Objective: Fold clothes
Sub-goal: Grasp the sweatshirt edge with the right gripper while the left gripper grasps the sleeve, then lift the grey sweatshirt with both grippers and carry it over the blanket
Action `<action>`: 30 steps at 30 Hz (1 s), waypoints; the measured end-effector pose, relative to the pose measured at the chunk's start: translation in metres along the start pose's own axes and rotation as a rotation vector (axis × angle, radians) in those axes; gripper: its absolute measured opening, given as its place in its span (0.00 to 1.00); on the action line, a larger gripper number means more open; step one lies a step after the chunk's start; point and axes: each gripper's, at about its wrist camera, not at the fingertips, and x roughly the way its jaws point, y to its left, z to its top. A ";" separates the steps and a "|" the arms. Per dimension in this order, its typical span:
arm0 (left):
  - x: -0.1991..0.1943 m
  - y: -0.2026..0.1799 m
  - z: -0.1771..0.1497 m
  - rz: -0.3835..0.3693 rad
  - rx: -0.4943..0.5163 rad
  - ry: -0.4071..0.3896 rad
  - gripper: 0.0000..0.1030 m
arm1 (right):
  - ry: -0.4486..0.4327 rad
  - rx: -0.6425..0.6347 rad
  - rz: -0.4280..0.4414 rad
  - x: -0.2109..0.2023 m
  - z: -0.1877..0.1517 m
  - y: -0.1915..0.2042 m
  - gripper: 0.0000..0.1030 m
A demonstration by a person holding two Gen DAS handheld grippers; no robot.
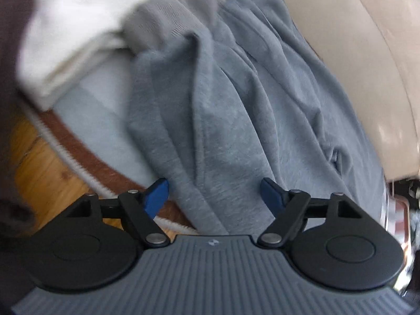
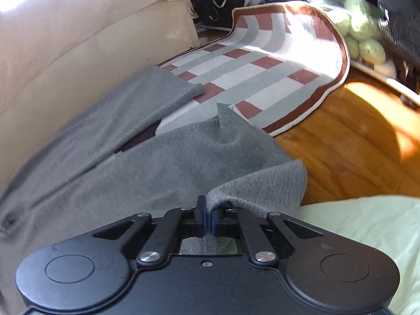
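Note:
Grey sweatpants (image 1: 231, 99) lie wrinkled across a striped rug, their ribbed waistband at the top of the left wrist view. My left gripper (image 1: 215, 197) hovers over the cloth with its blue pads (image 1: 157, 197) wide apart and nothing pressed between them. In the right wrist view the two grey legs (image 2: 136, 157) stretch away over the rug (image 2: 262, 73). My right gripper (image 2: 208, 218) is shut on a lifted fold of the grey cloth (image 2: 257, 183) at the near edge of the pants.
A beige sofa (image 1: 367, 52) (image 2: 65, 39) borders the rug. White cloth (image 1: 78, 26) lies by the waistband. Wooden floor (image 2: 354, 144) shows beyond the rug edge (image 1: 65, 155). Pale green cloth (image 2: 354, 236) sits at the right, and clutter with green bundles (image 2: 362, 31) lies far back.

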 end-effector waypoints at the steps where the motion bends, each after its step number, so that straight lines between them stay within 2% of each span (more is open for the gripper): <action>1: 0.003 -0.004 0.000 0.012 0.041 -0.003 0.43 | -0.006 0.004 0.006 -0.001 0.001 0.001 0.06; 2: 0.001 -0.010 -0.001 0.025 0.103 -0.018 0.13 | -0.012 0.009 0.010 -0.002 0.002 0.001 0.06; 3: -0.004 -0.015 -0.003 0.032 0.151 -0.044 0.07 | -0.025 0.017 0.015 -0.005 0.004 0.001 0.06; 7: -0.061 -0.027 -0.014 0.002 0.180 -0.273 0.07 | -0.124 0.066 0.041 -0.032 0.009 -0.011 0.06; 8: -0.066 -0.024 -0.015 0.009 0.177 -0.284 0.07 | -0.142 0.070 0.044 -0.036 0.009 -0.015 0.06; 9: -0.068 -0.021 -0.016 0.013 0.167 -0.285 0.07 | -0.147 0.080 0.048 -0.037 0.007 -0.019 0.06; 13: -0.041 0.000 -0.010 -0.018 0.054 -0.187 0.09 | -0.044 0.149 -0.003 -0.010 -0.008 -0.034 0.06; 15: -0.029 0.006 -0.010 -0.043 0.025 -0.149 0.10 | -0.038 0.172 -0.004 -0.005 -0.012 -0.035 0.06; 16: -0.026 0.004 -0.009 -0.066 0.040 -0.140 0.16 | -0.039 0.179 -0.002 -0.003 -0.012 -0.035 0.06; 18: -0.018 -0.005 -0.006 -0.116 0.121 -0.138 0.19 | -0.062 0.148 -0.001 -0.004 -0.005 -0.027 0.06; 19: -0.015 -0.010 -0.004 -0.122 0.161 -0.138 0.10 | -0.081 0.129 0.009 -0.006 0.001 -0.022 0.06; 21: -0.013 -0.021 -0.003 -0.025 0.234 -0.151 0.08 | -0.129 0.105 0.039 -0.012 0.017 -0.010 0.06; 24: -0.037 -0.046 -0.004 0.091 0.334 -0.249 0.08 | -0.212 0.087 0.101 -0.024 0.049 0.010 0.06; 25: -0.052 -0.055 -0.004 0.110 0.366 -0.295 0.07 | -0.244 0.079 0.127 -0.032 0.059 0.016 0.06; 28: -0.103 -0.072 0.001 0.093 0.392 -0.439 0.07 | -0.373 0.059 0.185 -0.063 0.079 0.031 0.05; 30: -0.130 -0.079 0.005 0.074 0.368 -0.509 0.07 | -0.456 0.049 0.213 -0.085 0.083 0.034 0.05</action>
